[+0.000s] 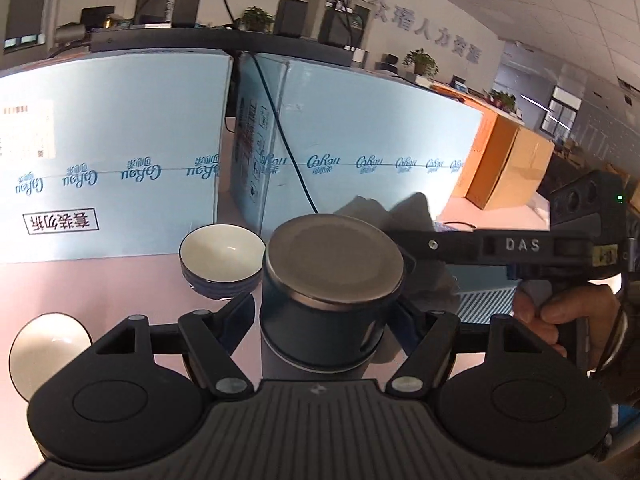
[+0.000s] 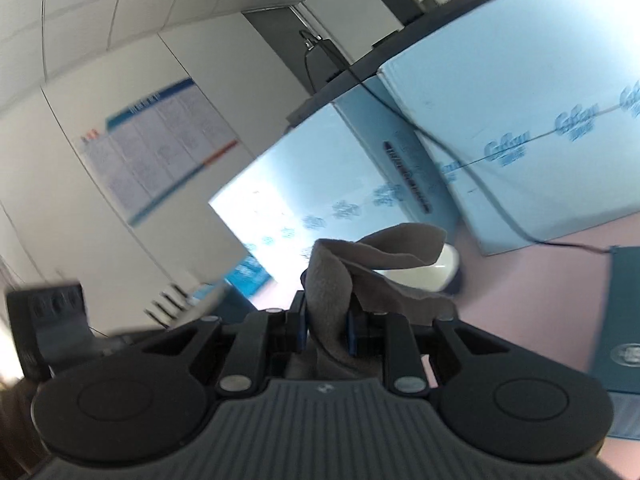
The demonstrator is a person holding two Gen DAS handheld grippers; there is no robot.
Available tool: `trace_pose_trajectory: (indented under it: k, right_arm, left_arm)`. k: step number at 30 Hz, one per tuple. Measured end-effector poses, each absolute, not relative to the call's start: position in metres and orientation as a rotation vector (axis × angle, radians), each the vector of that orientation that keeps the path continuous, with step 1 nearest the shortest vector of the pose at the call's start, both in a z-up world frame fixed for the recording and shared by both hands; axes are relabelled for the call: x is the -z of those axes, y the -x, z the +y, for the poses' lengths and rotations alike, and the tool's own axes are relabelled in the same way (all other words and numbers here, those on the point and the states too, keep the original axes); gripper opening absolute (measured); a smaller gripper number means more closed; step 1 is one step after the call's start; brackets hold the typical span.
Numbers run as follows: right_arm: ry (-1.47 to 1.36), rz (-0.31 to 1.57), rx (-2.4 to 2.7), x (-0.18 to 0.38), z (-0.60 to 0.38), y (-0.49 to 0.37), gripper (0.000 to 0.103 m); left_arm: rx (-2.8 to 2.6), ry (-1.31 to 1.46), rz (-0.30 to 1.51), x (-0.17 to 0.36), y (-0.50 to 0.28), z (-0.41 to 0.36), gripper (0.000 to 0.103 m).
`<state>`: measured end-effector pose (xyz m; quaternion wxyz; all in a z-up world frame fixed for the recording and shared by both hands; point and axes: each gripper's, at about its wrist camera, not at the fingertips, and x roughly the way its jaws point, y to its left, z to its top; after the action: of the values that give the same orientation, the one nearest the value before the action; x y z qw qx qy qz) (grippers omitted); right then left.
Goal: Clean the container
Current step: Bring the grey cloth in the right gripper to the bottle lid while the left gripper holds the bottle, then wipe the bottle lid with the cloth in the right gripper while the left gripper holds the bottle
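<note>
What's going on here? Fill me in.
A person is cleaning a container with two handheld grippers. The left gripper is clamped around a dark cylindrical container, whose metal lid is on. The right gripper is shut on a grey cloth and, in the left wrist view, reaches in beside the lid. A bowl sits on the pink table behind.

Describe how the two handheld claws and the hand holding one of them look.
Both are matte black plastic. The left claw has a ribbed grey centre plate, two round discs and silver pivot screws. The right claw looks alike, with blue pads; from the left view its bar reads "DAS", with a green light. The hand wears a wrist bangle.
</note>
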<state>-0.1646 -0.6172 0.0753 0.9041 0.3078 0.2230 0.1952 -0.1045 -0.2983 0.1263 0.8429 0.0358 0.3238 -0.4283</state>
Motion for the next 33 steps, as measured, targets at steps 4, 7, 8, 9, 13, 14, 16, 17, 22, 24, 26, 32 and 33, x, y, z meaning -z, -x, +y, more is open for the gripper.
trace_pose_trajectory:
  k: [4, 7, 8, 9, 13, 14, 16, 17, 22, 24, 26, 32, 33]
  right_arm:
    - [-0.665, 0.461, -0.458, -0.080, -0.617, 0.160, 0.023]
    - [-0.649, 0.475, -0.475, -0.084, -0.616, 0.167, 0.023]
    - [-0.646, 0.479, -0.479, -0.085, -0.616, 0.170, 0.023]
    - [-0.644, 0.482, -0.482, -0.086, -0.615, 0.173, 0.023]
    - [-0.657, 0.484, -0.488, -0.091, -0.614, 0.185, 0.023]
    - [-0.663, 0.487, -0.493, -0.092, -0.613, 0.188, 0.023]
    - [-0.664, 0.490, -0.504, -0.094, -0.612, 0.194, 0.023]
    - [-0.662, 0.492, -0.511, -0.095, -0.611, 0.196, 0.023]
    - [-0.639, 0.498, -0.501, -0.097, -0.608, 0.202, 0.023]
    - [-0.638, 0.497, -0.487, -0.097, -0.608, 0.202, 0.023]
    - [-0.635, 0.493, -0.486, -0.098, -0.608, 0.200, 0.023]
    - [-0.634, 0.481, -0.493, -0.104, -0.607, 0.197, 0.023]
    - [-0.633, 0.483, -0.498, -0.105, -0.606, 0.198, 0.024]
  left_arm:
    - [0.878, -0.061, 0.685, -0.126, 0.108, -0.298, 0.068]
    - [0.858, -0.032, 0.690, -0.125, 0.112, -0.294, 0.068]
    - [0.850, -0.025, 0.692, -0.125, 0.112, -0.293, 0.068]
    - [0.842, -0.019, 0.693, -0.124, 0.113, -0.292, 0.069]
    - [0.839, -0.011, 0.696, -0.124, 0.111, -0.293, 0.070]
    - [0.845, -0.014, 0.696, -0.124, 0.110, -0.293, 0.070]
    - [0.856, -0.015, 0.686, -0.126, 0.108, -0.293, 0.075]
    - [0.862, -0.016, 0.681, -0.128, 0.107, -0.293, 0.075]
    - [0.911, -0.071, 0.674, -0.130, 0.106, -0.298, 0.075]
    - [0.919, -0.063, 0.678, -0.130, 0.105, -0.299, 0.075]
    - [0.924, -0.080, 0.666, -0.130, 0.105, -0.302, 0.075]
    - [0.954, -0.173, 0.625, -0.135, 0.100, -0.314, 0.075]
    - [0.963, -0.177, 0.626, -0.135, 0.097, -0.314, 0.075]
